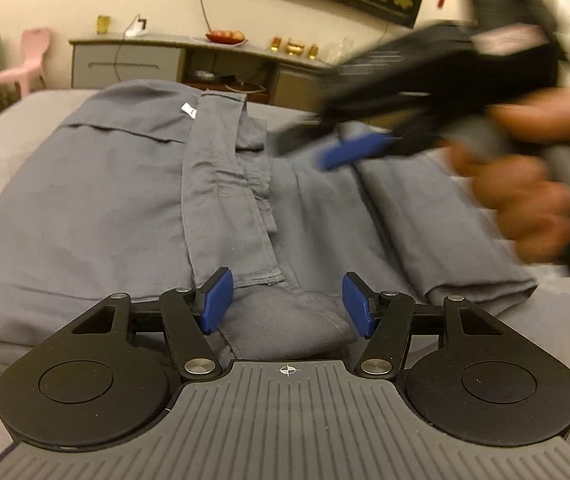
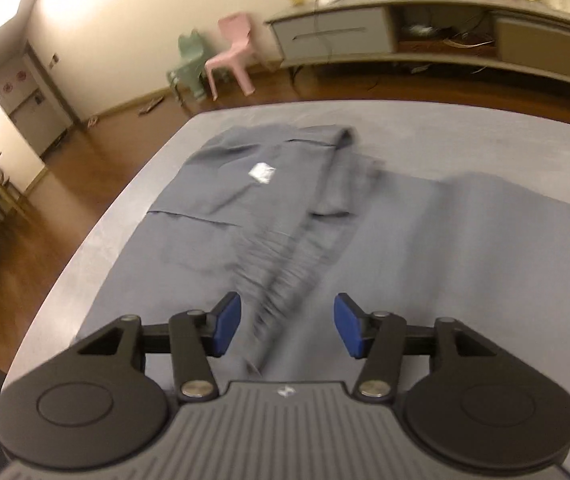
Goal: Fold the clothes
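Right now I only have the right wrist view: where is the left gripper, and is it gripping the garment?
Observer: The left gripper sits at the gray garment's near hem, jaws open; cloth lies between the pads, unpinched.
Operator: Does my right gripper look clear of the cloth?
Observer: From the left wrist view, the right gripper is blurred and appears to hang above the garment with nothing in its jaws.
Operator: Is the right side folded in?
Observer: Yes, a doubled edge shows there.

Cream walls (image 2: pixel 133 20), wooden floor (image 2: pixel 97 168), grey sideboard (image 2: pixel 365 36)
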Motion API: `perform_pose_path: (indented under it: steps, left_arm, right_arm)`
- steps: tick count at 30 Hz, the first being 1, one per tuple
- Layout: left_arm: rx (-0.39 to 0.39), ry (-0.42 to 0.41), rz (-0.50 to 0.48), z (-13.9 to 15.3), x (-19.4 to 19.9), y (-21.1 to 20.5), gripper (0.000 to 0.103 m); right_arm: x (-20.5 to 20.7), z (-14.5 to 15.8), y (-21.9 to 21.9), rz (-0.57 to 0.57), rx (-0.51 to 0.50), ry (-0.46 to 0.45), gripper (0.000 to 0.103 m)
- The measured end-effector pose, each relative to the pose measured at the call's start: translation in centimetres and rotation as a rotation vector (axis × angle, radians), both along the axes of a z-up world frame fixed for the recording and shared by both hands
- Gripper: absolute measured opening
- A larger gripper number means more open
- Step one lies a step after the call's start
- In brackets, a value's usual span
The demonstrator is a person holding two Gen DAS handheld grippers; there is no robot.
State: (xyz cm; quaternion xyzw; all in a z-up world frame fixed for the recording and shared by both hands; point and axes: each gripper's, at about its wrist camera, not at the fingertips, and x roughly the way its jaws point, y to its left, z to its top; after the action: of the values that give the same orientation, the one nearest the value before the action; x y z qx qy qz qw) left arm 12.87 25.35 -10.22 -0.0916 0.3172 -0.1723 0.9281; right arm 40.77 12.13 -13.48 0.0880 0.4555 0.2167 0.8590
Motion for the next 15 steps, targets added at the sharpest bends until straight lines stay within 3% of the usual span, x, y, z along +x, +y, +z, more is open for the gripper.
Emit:
perform_pose_path:
  steps: [5, 6, 7, 11, 15]
  left_arm:
    - [-0.044, 0.001, -0.011, 0.0, 0.1, 0.4, 0.051]
    - [-0.049, 0.0, -0.014, 0.0, 0.0, 0.4, 0.051]
    - [-0.053, -0.001, -0.017, 0.0, 0.0, 0.4, 0.051]
    - [-0.08, -0.015, -0.043, 0.0, -0.4, 0.3, 0.045]
    - [-0.093, -0.021, -0.086, 0.2, -0.8, 0.0, 0.038]
  right_arm:
    - [2.7, -2.5, 3.5, -0.016, -0.037, 0.064, 0.048]
    - [2.6, -2.6, 3.8, -0.012, -0.047, 0.066, 0.042]
    - [2.4, -2.5, 3.9, 0.003, -0.055, 0.062, 0.004]
    - [-0.3, -0.9, 3.7, 0.009, -0.098, -0.038, 0.003]
    - [-1.6, -2.0, 2.6, -0.042, -0.149, -0.033, 0.003]
